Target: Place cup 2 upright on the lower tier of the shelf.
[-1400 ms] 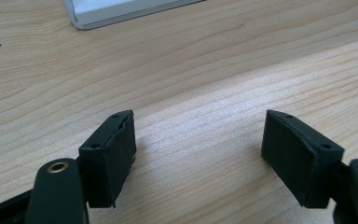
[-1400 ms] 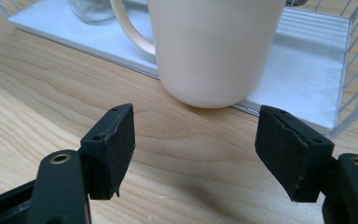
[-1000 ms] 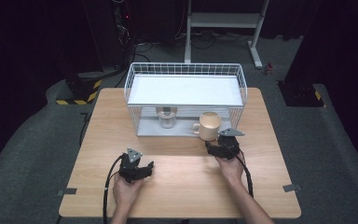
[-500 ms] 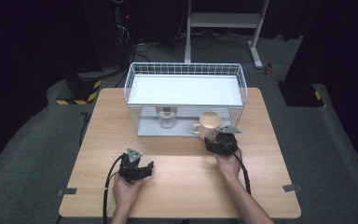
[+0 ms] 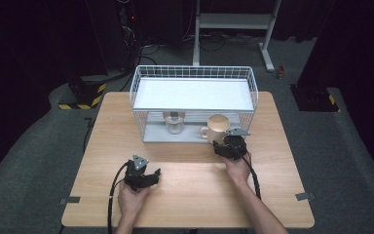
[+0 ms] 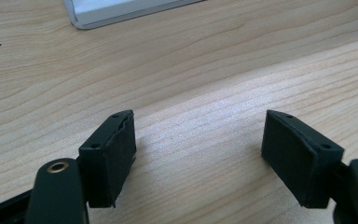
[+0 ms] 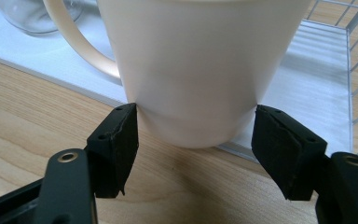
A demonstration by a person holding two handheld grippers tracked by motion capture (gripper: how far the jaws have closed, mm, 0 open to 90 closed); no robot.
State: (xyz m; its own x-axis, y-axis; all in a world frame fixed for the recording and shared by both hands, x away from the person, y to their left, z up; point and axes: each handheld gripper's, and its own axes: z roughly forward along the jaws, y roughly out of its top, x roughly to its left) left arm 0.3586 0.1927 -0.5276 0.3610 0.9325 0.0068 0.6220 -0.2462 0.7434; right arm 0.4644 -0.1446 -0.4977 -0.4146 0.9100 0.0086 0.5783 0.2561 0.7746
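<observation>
While your right gripper (image 7: 193, 140) has just been closing on one cream, handled mug (image 7: 191, 70) at the rack's (image 5: 195, 73) front edge beside one glass jar (image 5: 174, 122), your left gripper (image 6: 198, 154) stands wide, empty.

A mug (image 5: 218, 126) and a glass jar (image 5: 174, 122) stand side by side under the wire rack (image 5: 193, 92) on the table (image 5: 190, 195).

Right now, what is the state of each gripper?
Left gripper: open, holding nothing.
Right gripper: jaws have just been closing around the cream mug; pads touch its base.
</observation>
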